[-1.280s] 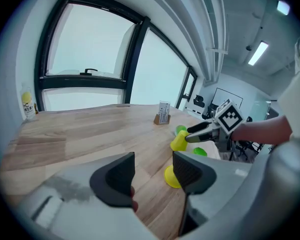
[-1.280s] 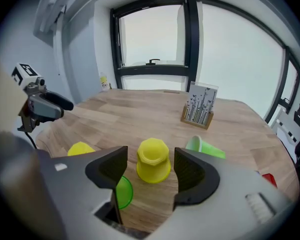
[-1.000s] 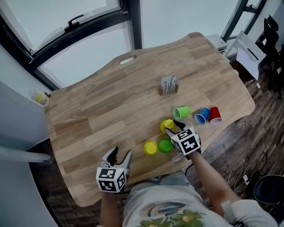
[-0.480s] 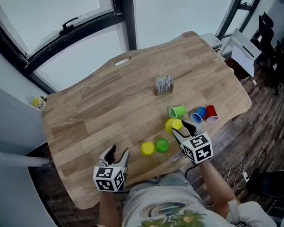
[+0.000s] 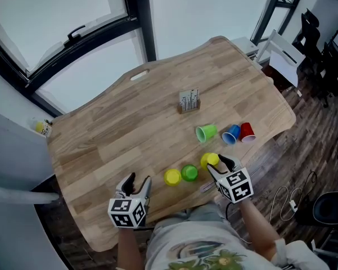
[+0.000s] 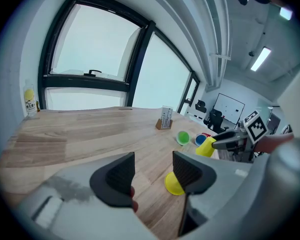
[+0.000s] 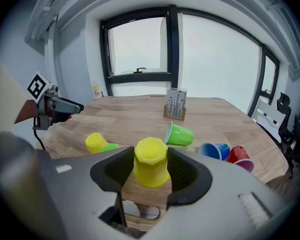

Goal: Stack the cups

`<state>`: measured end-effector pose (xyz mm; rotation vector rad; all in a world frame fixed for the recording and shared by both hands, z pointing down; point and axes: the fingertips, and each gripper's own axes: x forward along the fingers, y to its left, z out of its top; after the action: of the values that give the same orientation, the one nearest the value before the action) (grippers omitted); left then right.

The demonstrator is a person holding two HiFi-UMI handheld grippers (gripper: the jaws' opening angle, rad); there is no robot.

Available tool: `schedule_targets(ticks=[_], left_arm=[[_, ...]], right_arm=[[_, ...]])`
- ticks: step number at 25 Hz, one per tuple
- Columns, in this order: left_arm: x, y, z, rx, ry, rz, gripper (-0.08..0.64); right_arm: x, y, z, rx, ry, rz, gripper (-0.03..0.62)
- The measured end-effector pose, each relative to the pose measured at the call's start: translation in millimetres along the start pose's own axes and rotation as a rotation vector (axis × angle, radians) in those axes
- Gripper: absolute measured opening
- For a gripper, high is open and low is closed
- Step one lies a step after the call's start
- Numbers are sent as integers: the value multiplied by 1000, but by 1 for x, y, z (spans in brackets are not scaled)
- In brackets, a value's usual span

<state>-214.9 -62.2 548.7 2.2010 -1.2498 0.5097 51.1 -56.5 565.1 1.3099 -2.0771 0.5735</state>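
Six cups sit on one wood table point(image 5: 112, 134), none stacked yet. Clock directions are read in the head view from table centre.

- **Right gripper** point(image 5: 218, 165): at 5 o'clock, near the front edge. Jaws are partly closed, with the pads pressing both sides of a yellow cup point(image 5: 210, 160), base up.
- **Left gripper** point(image 5: 138, 180): at 7 o'clock. Jaws are wide apart and empty, with only bare wood between them.
- **Card stand** point(image 5: 188, 101): upright at 1 o'clock.
- **Lying green cup** point(image 5: 205, 133): on its side at 3 o'clock, mouth toward 9.
- **Blue cup** point(image 5: 231, 134): on its side, just beside the lying green cup at that cup's 3 o'clock.
- **Red cup** point(image 5: 247, 131): on its side, just beside the blue cup at that cup's 3 o'clock.
- **Upturned green cup** point(image 5: 189, 172): base up, close to the yellow cup at that cup's 8 o'clock.
- **Second yellow cup** point(image 5: 172, 177): base up, just beside the upturned green cup at that cup's 9 o'clock.

These last two cups lie between the two grippers.
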Motion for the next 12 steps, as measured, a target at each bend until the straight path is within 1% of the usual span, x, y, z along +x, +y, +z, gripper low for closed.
schedule_targets(ticks=[12], left_arm=[[0,1,-2,6,9,2,252]], right_arm=[[23,12,-30,-10,79,23,213]])
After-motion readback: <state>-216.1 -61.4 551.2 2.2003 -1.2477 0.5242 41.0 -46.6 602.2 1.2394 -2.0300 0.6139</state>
